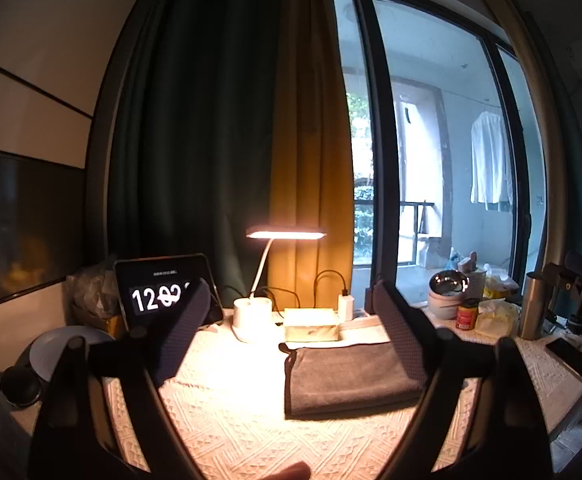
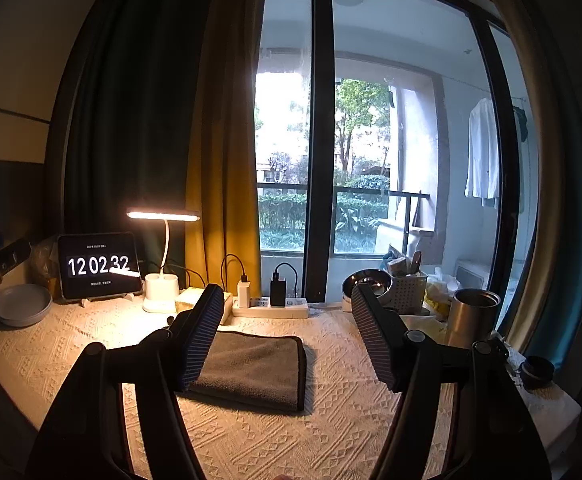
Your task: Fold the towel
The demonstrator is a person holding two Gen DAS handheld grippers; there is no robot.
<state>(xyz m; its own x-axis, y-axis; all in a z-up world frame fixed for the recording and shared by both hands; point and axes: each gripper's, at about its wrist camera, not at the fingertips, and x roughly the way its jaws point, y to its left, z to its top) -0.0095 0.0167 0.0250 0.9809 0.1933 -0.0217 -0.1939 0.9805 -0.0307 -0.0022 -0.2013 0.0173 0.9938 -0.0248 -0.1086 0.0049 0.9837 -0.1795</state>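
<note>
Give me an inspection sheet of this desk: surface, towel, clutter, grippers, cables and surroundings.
Surface: cream woven patterned tablecloth, lamp-lit.
Job's things: grey towel with dark edging, lying folded flat, untouched.
Clutter: black tablet clock, white desk lamp, grey plate, steel cup, red can, white basket.
Grippers: left hand-held gripper and right hand-held gripper open, above the towel, holding nothing.
Cables: black charger leads at white power strip.
Surroundings: green and mustard curtains, glass balcony door.
</note>
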